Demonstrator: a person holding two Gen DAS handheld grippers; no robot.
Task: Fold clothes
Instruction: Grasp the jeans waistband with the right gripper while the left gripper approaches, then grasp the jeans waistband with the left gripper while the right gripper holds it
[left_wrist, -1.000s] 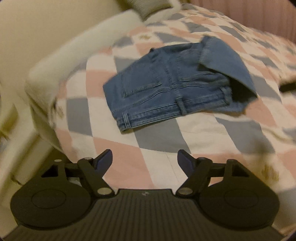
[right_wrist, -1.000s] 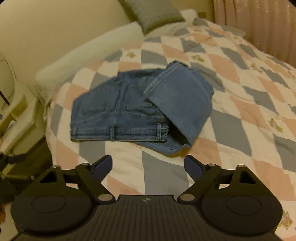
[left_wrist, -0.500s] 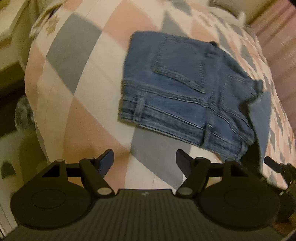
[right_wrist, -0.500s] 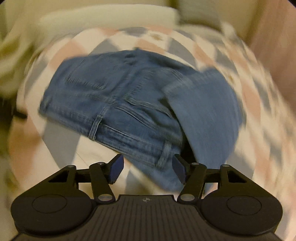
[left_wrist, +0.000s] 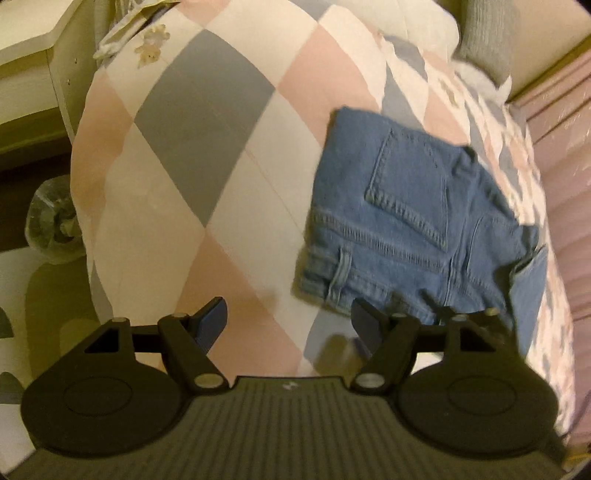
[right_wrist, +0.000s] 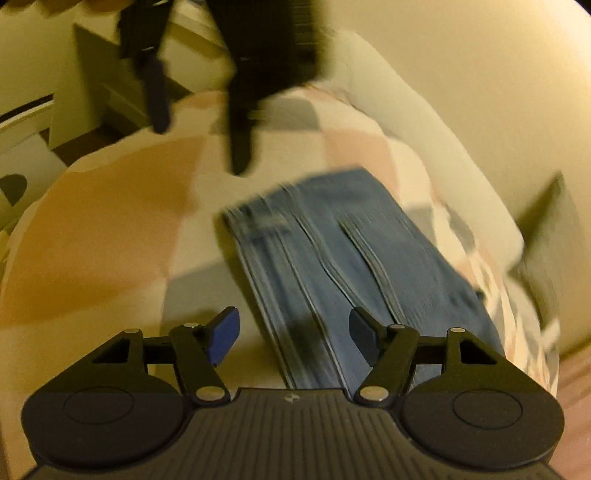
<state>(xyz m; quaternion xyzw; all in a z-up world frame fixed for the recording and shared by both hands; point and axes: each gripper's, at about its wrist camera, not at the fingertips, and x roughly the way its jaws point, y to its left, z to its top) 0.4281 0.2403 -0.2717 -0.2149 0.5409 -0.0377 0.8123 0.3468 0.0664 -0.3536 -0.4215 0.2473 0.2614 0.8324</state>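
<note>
Folded blue jeans (left_wrist: 410, 225) lie on a checked quilt (left_wrist: 207, 147), back pocket and waistband up. My left gripper (left_wrist: 288, 325) is open and empty, just above the quilt, near the waistband's left corner. In the right wrist view the jeans (right_wrist: 343, 269) are motion-blurred and run under my right gripper (right_wrist: 293, 330), which is open and empty, just above the denim. The left gripper (right_wrist: 199, 144) shows there too, hanging open beyond the jeans' far corner.
The bed's edge drops off at the left, with a pale bedside cabinet (left_wrist: 33, 74) and a clear bag (left_wrist: 51, 221) on the floor. A grey pillow (right_wrist: 546, 243) and a white bolster (right_wrist: 424, 125) lie by the wall. Pink curtains (left_wrist: 565, 140) hang beyond the bed.
Both grippers have swung round and come down close to the jeans. The left one has moved left of the waistband corner; the right one has moved over the denim. Both stayed open.
</note>
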